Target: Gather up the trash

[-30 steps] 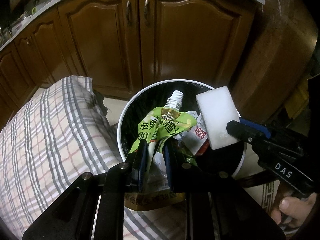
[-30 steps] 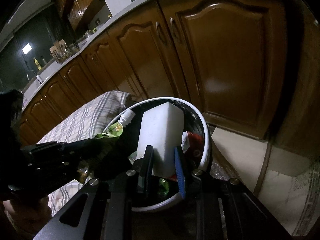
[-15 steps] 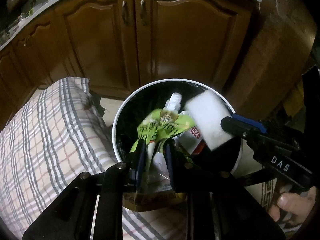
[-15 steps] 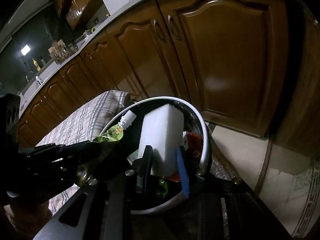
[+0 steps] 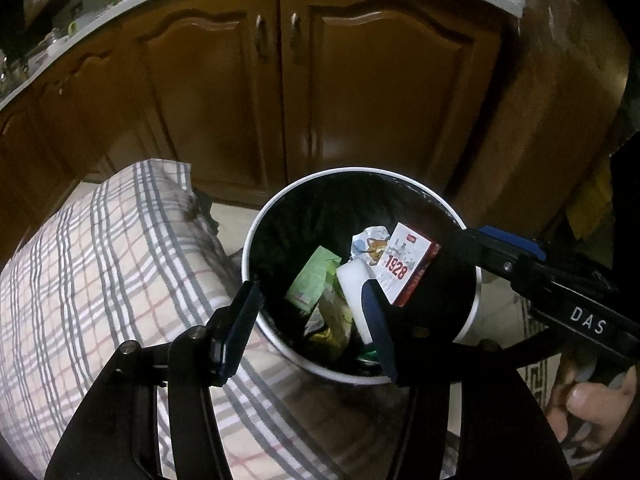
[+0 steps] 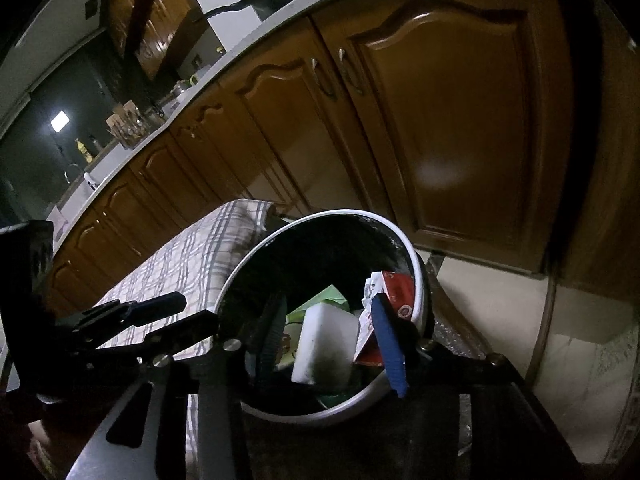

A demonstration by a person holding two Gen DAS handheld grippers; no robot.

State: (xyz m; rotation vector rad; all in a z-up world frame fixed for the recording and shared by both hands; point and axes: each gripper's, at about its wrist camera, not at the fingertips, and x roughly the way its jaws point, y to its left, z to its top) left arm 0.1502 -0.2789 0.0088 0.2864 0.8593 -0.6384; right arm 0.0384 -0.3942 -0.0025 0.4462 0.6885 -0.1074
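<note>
Bin: round white-rimmed waste bin with black liner (image 5: 472, 312), on the floor beside a grey-and-red plaid cloth-covered tabletop (image 5: 100, 280), in front of brown wooden cabinet doors (image 5: 360, 100).
Trash: green crumpled drink pouch (image 5: 314, 280), white rectangular foam block (image 5: 354, 284) and red-and-white carton printed "1928" (image 5: 408, 268), all lying inside the bin; crumpled cartoon-print wrapper (image 5: 370, 240) behind them.
Left tool (image 5: 312, 312): jaws just been opening, now parted above the near rim, nothing between the pads.
Right tool (image 6: 328, 336): jaws just been opening, now spread over the bin; foam block seen between the fingers but lying loose below, not pinched.
Stage: likely release done, both pieces dropped in.
Risk: carton propped high against the far wall, apt to tip out if nudged; careless withdrawal could catch the liner or rim on a fingertip and drag or topple the bin; two tools close together, liable to knock each other.
</note>
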